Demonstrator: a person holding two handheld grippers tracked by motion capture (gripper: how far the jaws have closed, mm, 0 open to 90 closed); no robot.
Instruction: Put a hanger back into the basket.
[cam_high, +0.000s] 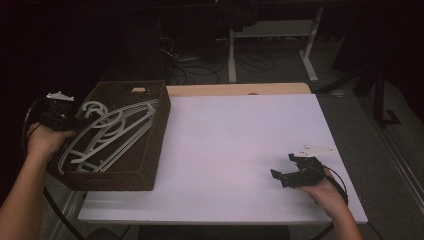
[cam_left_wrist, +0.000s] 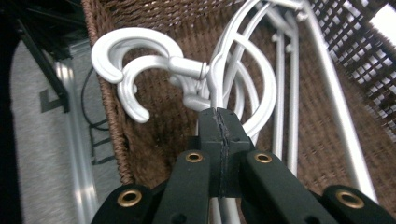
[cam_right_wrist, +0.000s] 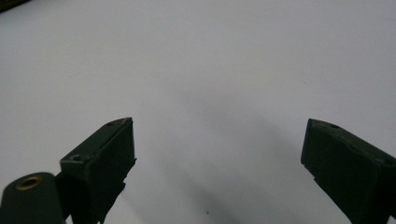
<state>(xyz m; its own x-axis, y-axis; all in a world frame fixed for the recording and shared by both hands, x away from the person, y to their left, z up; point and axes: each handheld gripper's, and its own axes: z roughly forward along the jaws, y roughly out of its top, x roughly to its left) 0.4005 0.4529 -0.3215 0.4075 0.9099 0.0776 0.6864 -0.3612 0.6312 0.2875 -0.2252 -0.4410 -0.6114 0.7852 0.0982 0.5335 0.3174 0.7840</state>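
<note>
At the left edge of the white worktop (cam_high: 240, 150) stood a dark brown woven basket (cam_high: 150, 155), and in it lay a stack of white plastic clothes hangers (cam_high: 112, 132), set slantwise with their hooks (cam_left_wrist: 135, 70) pointing to the basket's far left corner. In the left gripper view two hooks showed, one nested just inside the curve of the other, both rising over the basket's rim.

The left hand-held gripper (cam_high: 75, 122) was at that corner of the basket, reaching in over its left wall. Its jaws were pressed together, with no gap to be seen between the pads, right below the neck where the hooks join the hanger bodies. The thin white bars of the hangers ran on past the jaw tips, just beside and behind them; whether a bar was pinched between the pads could not be told, since the pads met face to face in front of it.

The right hand-held gripper (cam_high: 285, 176) was held well apart from the basket, near the worktop's near right corner. Its jaws stood wide, with nothing between them but bare white worktop, and they pointed left across the surface. Its grey three-cornered plate (cam_high: 314, 149) sat on top, and a black cable (cam_high: 340, 182) looped behind the hand.
</note>
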